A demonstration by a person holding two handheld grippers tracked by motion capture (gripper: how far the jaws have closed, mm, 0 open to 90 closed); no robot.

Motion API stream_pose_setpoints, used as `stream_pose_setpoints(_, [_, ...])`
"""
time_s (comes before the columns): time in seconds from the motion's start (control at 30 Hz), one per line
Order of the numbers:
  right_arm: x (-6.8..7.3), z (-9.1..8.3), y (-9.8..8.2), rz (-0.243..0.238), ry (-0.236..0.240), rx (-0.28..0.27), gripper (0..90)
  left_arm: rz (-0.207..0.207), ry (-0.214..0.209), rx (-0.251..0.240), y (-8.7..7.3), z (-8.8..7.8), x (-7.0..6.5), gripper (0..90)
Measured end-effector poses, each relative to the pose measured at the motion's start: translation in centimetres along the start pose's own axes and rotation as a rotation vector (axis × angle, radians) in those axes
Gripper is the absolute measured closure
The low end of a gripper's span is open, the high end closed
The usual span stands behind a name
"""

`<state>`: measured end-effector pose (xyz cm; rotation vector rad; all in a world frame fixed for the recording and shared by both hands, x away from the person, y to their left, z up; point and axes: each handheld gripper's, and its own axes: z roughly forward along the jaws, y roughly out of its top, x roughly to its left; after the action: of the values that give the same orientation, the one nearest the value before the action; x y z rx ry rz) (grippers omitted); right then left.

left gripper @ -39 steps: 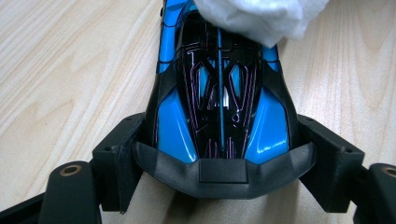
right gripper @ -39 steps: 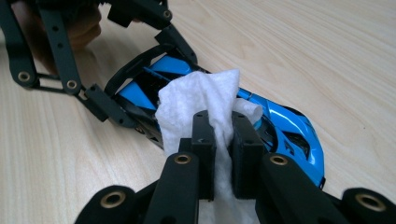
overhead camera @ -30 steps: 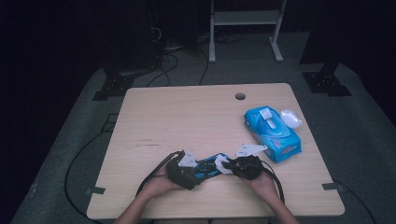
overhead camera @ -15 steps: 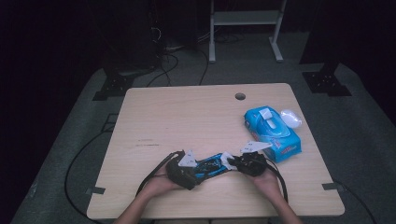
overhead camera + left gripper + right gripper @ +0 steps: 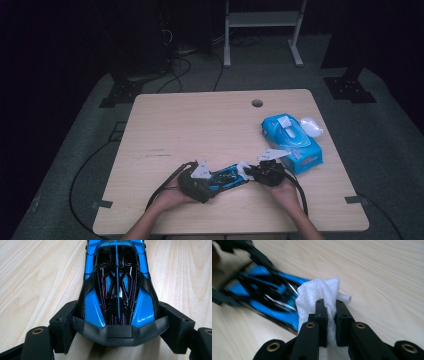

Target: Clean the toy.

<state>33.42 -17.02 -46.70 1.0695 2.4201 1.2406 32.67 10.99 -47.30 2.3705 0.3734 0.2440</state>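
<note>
- Bench [image 5: 200,125]: pale wood-grain top, rectangular, with a round cable hole [image 5: 257,103] near the far edge. Faint dark marks sit left of centre.
- Room: dark. Grey floor around the bench; cables lie on it at the far left. A white metal frame [image 5: 262,20] stands beyond the far edge, and black stand feet rest on the floor at both far corners.
- Car [image 5: 226,177]: a blue and black toy, lying on the bench near the front edge, between the two hands, lengthwise from left to right.
- Left tongs [image 5: 200,181]: clamped on the car. In the left gripper view the two jaws press on both flanks just behind its black end, and the car [image 5: 117,290] points away along the grain.
- Right tongs [image 5: 257,172]: drawn together on a white wipe [image 5: 319,293]. In the right gripper view the wipe bunches out past the jaw tips and touches the near end of the car [image 5: 267,297], which is blurred there.
- Pack [image 5: 291,140]: a blue wipes pack with its white lid flipped open, lying on the right part of the bench, just beyond the right hand.
- Cables trail from both tongs off the front edge.
</note>
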Motion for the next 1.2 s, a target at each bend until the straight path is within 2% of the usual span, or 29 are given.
stream_pose_setpoints(0.03, [-0.2, -0.3, -0.2, -0.007, -0.02, 0.015, 81.9, 0.0, 0.0, 0.0, 0.0, 0.0, 0.0, 23.8])
stream_pose_setpoints(0.13, [-0.3, -0.6, -0.7, 0.014, -0.009, 0.023, 82.2, -0.001, 0.001, 0.001, 0.0, 0.0, 0.0, 23.8])
stream_pose_setpoints(0.17, [-0.1, -0.7, -0.6, 0.011, 0.0, 0.018, 82.2, -0.002, 0.001, 0.001, 0.0, 0.0, 0.0, 23.8])
stream_pose_setpoints(0.23, [0.5, -0.7, -0.4, 0.011, 0.051, -0.015, 82.2, -0.003, 0.0, 0.0, 0.0, 0.0, 0.0, 23.8])
stream_pose_setpoints(0.33, [1.9, -0.3, 0.2, -0.042, 0.067, -0.019, 82.1, -0.002, 0.0, 0.0, 0.0, 0.0, 0.0, 23.8])
stream_pose_setpoints(0.4, [1.9, -0.3, 0.3, -0.055, 0.057, -0.008, 82.1, -0.002, -0.007, 0.002, -0.1, 0.0, 0.1, 23.7])
stream_pose_setpoints(0.53, [0.9, -0.5, -0.1, -0.083, -0.042, 0.035, 82.1, -0.014, -0.033, 0.0, -0.2, -0.2, 0.3, 23.3])
stream_pose_setpoints(0.6, [0.5, -0.6, -0.3, -0.046, -0.022, 0.028, 82.1, -0.017, -0.038, -0.001, -0.3, -0.3, 0.4, 23.5])
stream_pose_setpoints(0.67, [0.8, -0.5, -0.2, -0.058, -0.029, 0.027, 82.2, -0.019, -0.034, -0.001, -0.3, -0.3, 0.4, 23.8])
stream_pose_setpoints(0.73, [1.5, -0.4, 0.1, -0.066, -0.011, 0.009, 82.2, -0.019, -0.032, 0.0, -0.1, -0.2, 0.3, 23.9])
stream_pose_setpoints(0.8, [2.4, -0.2, 0.6, -0.104, 0.002, -0.011, 82.1, -0.019, -0.03, -0.002, 0.0, 0.0, 0.3, 23.9])
stream_pose_setpoints(0.87, [3.5, 0.1, 1.1, -0.135, 0.045, -0.029, 82.1, -0.019, -0.029, -0.003, 0.2, 0.2, 0.2, 23.9])
stream_pose_setpoints(0.9, [4.1, 0.4, 1.2, -0.168, 0.047, -0.016, 82.1, -0.016, -0.027, -0.002, 0.2, 0.2, 0.2, 23.8])
stream_pose_setpoints(0.97, [4.4, 0.6, 1.2, -0.198, 0.035, -0.011, 82.1, -0.019, -0.035, -0.007, 0.0, 0.0, 0.3, 23.6])
stream_pose_setpoints(1.03, [3.9, 0.5, 1.1, -0.182, 0.034, -0.004, 82.0, -0.03, -0.056, -0.014, -0.3, -0.2, 0.4, 22.3])
stream_pose_setpoints(1.13, [3.0, 0.1, 0.7, -0.136, 0.019, -0.003, 82.0, -0.027, -0.058, -0.013, -0.4, -0.3, 0.6, 25.0])
stream_pose_setpoints(1.2, [2.9, -0.1, 0.7, -0.141, 0.0, -0.001, 82.1, -0.02, -0.053, -0.008, -0.3, -0.2, 0.5, 26.3])
